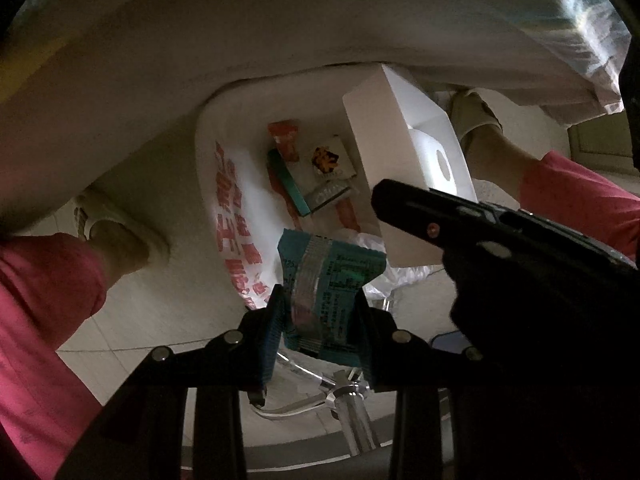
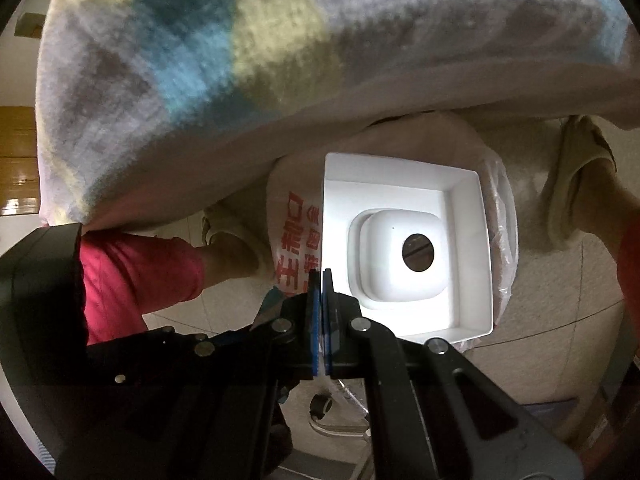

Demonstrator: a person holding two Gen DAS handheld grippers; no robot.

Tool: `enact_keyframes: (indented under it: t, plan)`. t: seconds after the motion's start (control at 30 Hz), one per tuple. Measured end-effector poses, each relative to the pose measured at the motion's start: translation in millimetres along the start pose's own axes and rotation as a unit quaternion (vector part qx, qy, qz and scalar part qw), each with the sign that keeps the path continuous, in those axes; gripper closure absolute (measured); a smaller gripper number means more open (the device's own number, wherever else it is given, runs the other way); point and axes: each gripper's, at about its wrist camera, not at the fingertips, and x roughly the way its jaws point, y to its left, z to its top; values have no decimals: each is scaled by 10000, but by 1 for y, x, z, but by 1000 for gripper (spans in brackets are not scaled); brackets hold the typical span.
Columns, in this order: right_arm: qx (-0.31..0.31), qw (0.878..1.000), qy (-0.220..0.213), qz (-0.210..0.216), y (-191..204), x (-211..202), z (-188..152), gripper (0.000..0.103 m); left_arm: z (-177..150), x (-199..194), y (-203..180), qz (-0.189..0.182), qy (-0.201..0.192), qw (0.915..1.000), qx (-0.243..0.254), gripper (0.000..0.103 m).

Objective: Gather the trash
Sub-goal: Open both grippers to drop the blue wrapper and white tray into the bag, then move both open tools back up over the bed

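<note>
A white plastic bag (image 1: pixel 232 208) with red print stands open on the floor; inside lie orange wrappers (image 1: pixel 286 140), a teal packet (image 1: pixel 290 184) and a yellow-and-black packet (image 1: pixel 330 158). Just above the bag's mouth, my left gripper (image 1: pixel 318 296) is shut on a teal snack wrapper (image 1: pixel 332 264). My right gripper (image 2: pixel 321 276) is shut on the left wall of an open white box (image 2: pixel 460 240) with a moulded insert (image 2: pixel 396 256). It holds the box tilted over the bag (image 2: pixel 292 232). In the left wrist view the right gripper (image 1: pixel 384 196) comes in from the right against the white box (image 1: pixel 384 128).
A fluffy blanket (image 2: pixel 240 60) hangs over an edge above the bag. A person's legs in red shorts (image 1: pixel 44 304) and beige slippers (image 1: pixel 120 224) stand on either side on the tiled floor (image 2: pixel 560 312). A metal chair base (image 1: pixel 348 404) lies below the grippers.
</note>
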Motion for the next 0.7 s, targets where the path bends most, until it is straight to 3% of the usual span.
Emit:
enact_keyframes:
  t: [0.27,0.33,0.4,0.53,0.7]
  plan:
    - [56,10000,7,32,-2,2,4,97,4,4,1,-40,72,9999,-103,68]
    - [77,10000,11,30,-2,3,4,89,4,6,2,-58,117,9998,-153,58]
    - [68,10000,-19,11,1,5,3,78,5,6,1,-132,137,9997,-173,56]
    - [88,9999,-54,9,0,6,3,78,4,4,-1,-77,79,9998,-164,47]
    - [128,9999,-62,7,0,10,2,74,4,3,0,-58,76,9998,-179,44]
